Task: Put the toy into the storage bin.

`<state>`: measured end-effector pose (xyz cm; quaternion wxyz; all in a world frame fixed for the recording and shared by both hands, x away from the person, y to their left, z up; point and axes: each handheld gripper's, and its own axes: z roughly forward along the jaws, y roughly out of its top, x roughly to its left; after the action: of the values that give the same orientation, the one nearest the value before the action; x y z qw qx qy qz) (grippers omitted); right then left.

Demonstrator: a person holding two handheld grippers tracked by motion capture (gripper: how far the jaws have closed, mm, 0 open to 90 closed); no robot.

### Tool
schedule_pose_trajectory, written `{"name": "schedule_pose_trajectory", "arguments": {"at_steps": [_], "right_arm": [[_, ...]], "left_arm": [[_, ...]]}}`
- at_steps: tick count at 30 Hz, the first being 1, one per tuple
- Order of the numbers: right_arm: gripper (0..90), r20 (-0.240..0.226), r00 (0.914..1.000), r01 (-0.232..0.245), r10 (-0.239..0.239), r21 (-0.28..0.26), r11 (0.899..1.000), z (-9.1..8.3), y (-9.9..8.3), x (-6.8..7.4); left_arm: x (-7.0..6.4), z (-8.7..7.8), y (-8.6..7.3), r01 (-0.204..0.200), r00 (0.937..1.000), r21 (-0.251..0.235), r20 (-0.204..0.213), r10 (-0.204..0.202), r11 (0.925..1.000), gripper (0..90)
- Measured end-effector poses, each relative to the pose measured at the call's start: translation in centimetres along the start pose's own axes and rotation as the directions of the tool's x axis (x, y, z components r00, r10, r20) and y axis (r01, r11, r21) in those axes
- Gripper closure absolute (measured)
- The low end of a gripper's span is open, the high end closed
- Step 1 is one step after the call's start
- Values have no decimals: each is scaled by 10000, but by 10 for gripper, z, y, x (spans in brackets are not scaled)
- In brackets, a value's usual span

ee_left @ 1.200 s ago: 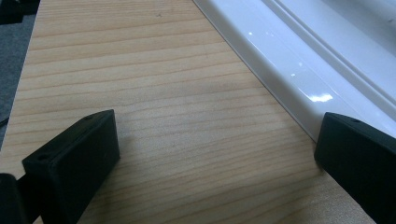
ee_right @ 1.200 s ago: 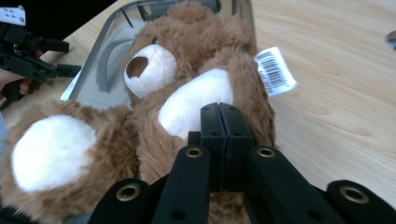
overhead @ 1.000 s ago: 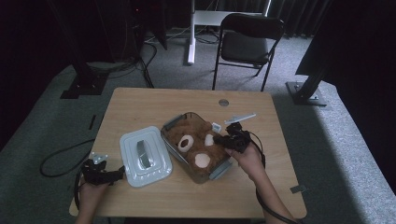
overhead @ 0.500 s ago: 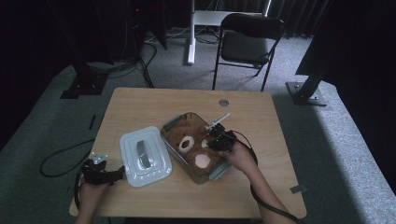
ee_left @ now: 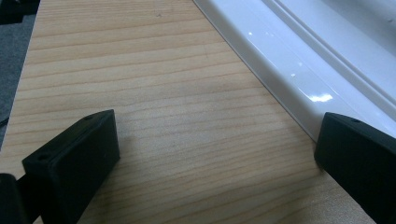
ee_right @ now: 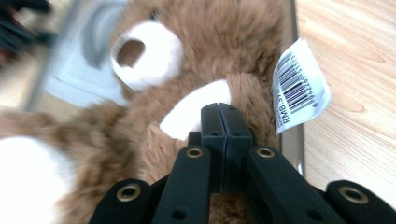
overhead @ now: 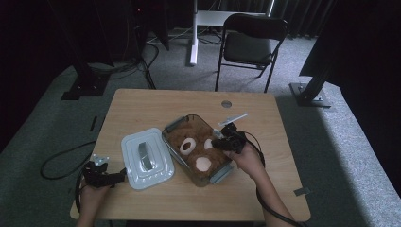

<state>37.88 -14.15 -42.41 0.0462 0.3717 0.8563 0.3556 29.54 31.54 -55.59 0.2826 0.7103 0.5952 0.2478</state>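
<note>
While one brown plush bear [overhead: 198, 150] fills one clear container [overhead: 218, 174], the right gripper [ee_right: 219, 122], jaws pressed together, touches it. One left gripper [ee_left: 215, 154], jaws spread, rests at the one white lid's [overhead: 147, 157] eight o'clock.

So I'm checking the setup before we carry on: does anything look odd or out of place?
Yes: a brown-and-white plush teddy bear is stuffed into the clear glass baking dish, its barcode tag hanging over the rim. The white lid lies beside it.
</note>
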Motion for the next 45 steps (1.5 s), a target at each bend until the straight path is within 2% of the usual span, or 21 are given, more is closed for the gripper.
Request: {"name": "schedule_pose_trajectory", "arguments": {"at_steps": [3, 6, 9, 10, 12, 14, 17, 19, 23, 25, 30, 35, 39, 41, 42, 43, 44, 45], "right_arm": [[819, -255, 9994, -234, 219, -603, 9979, -17, -1, 1], [653, -639, 9973, -438, 353, -1372, 9896, -36, -2, 4], [548, -876, 9960, -327, 151, -2034, 9785, -52, -4, 12], [545, -1022, 9948, -212, -1, -2072, 9781, -56, -5, 16], [516, -956, 9947, 180, -387, -2083, 9779, -60, -7, 25], [517, -1168, 9899, 583, -807, -1837, 9812, -59, -10, 36], [588, -1563, 9788, 1071, -1327, -1621, 9809, -52, -17, 51], [669, -1779, 9731, 1213, -1461, -1431, 9822, -48, -22, 59], [774, -2179, 9591, 1639, -1804, -921, 9822, -37, -30, 69], [814, -2148, 9591, 1753, -1846, -616, 9826, -29, -31, 71], [842, -2263, 9606, 1569, -1612, -369, 9869, -13, -26, 62], [872, -2220, 9642, 1606, -1450, 541, 9855, 12, -20, 62], [897, -2026, 9647, 1931, -1681, 1108, 9749, 22, -18, 67], [899, -1761, 9658, 2161, -1901, 1431, 9658, 27, -19, 72], [899, -1761, 9658, 2161, -1901, 1431, 9658, 27, -19, 72], [899, -1588, 9649, 2334, -2090, 1544, 9600, 27, -18, 75], [899, -1277, 9598, 2696, -2499, 1720, 9475, 30, -17, 81], [899, -1196, 9583, 2780, -2596, 1775, 9441, 30, -16, 83]], "left_arm": [[0, 0, 0, 13, 10000, 1, 5, -13, 10000, 6], [0, 0, 0, 14, 10000, 3, 7, -14, 10000, 6], [0, 0, 0, 23, 10000, -4, 6, -23, 10000, 6], [0, 0, 0, 7, 10000, 15, 10, -7, 10000, 6], [0, 0, 0, 22, 10000, 4, 10, -22, 10000, 6], [0, 0, 0, 4, 10000, 18, 8, -4, 10000, 6], [0, 0, 0, 12, 10000, 13, 8, -12, 10000, 6], [0, 0, 0, 22, 10000, 3, 9, -22, 10000, 6], [0, 0, 0, 10, 10000, 18, 9, -10, 10000, 6], [0, 0, 0, 18, 10000, 8, 12, -18, 10000, 6], [0, 0, 0, 26, 10000, -2, 9, -26, 10000, 6], [0, 0, 0, 36, 10000, -12, 10, -36, 10000, 6], [0, 0, 0, 45, 10000, -27, 14, -45, 10000, 6], [0, 0, 0, 27, 10000, -14, 16, -27, 10000, 6], [0, 0, 0, 27, 10000, -14, 16, -27, 10000, 6], [0, 0, 0, 23, 10000, -8, 17, -23, 10000, 6], [0, 0, 0, 14, 10000, 0, 19, -14, 10000, 6], [0, 0, 0, 25, 10000, -3, 21, -25, 10000, 6]]}}
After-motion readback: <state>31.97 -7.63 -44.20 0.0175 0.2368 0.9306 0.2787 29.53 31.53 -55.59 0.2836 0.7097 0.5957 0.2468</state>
